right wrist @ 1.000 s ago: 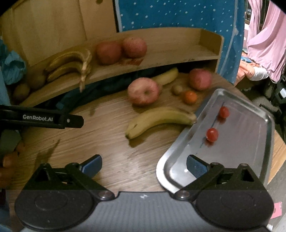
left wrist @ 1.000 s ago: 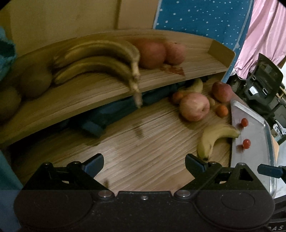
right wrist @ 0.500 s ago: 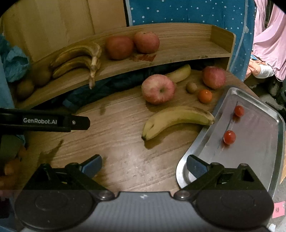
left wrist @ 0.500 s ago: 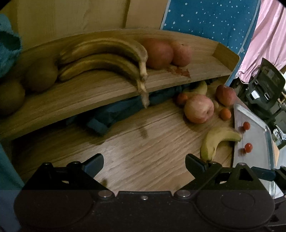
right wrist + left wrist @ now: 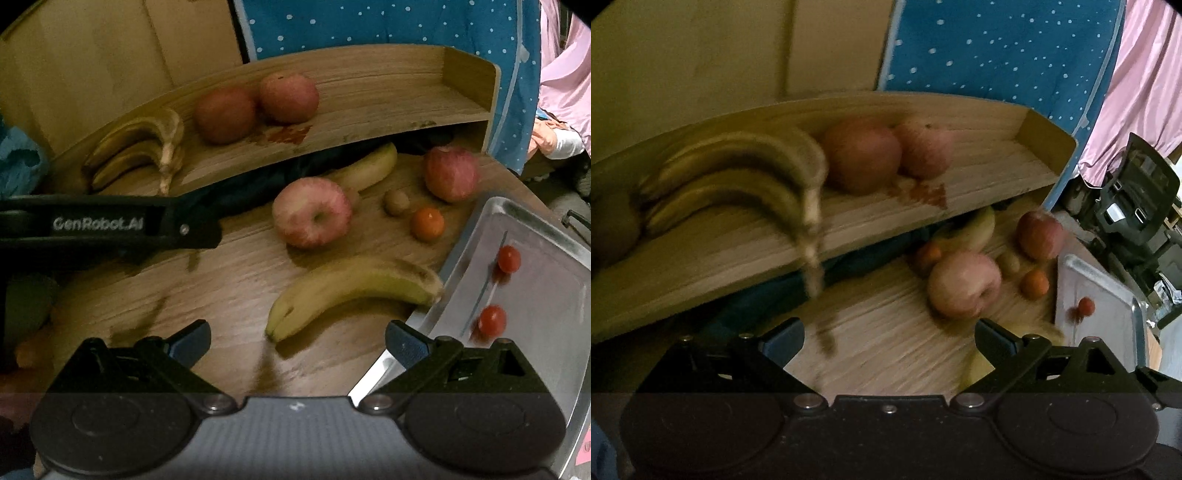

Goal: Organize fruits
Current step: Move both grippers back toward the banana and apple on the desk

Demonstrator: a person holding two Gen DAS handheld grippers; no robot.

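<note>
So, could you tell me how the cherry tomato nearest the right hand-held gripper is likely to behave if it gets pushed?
The cherry tomato is round and sits loose on the smooth metal tray, so it would probably roll at a light touch. It looks thin-skinned, so a hard squeeze might split it. The tray's raised rim would likely stop it rolling off.

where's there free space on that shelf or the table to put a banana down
Free: the shelf right of the two apples, and most of the metal tray beyond its two tomatoes. Crowded: the table around the big apple and the yellow banana.
</note>
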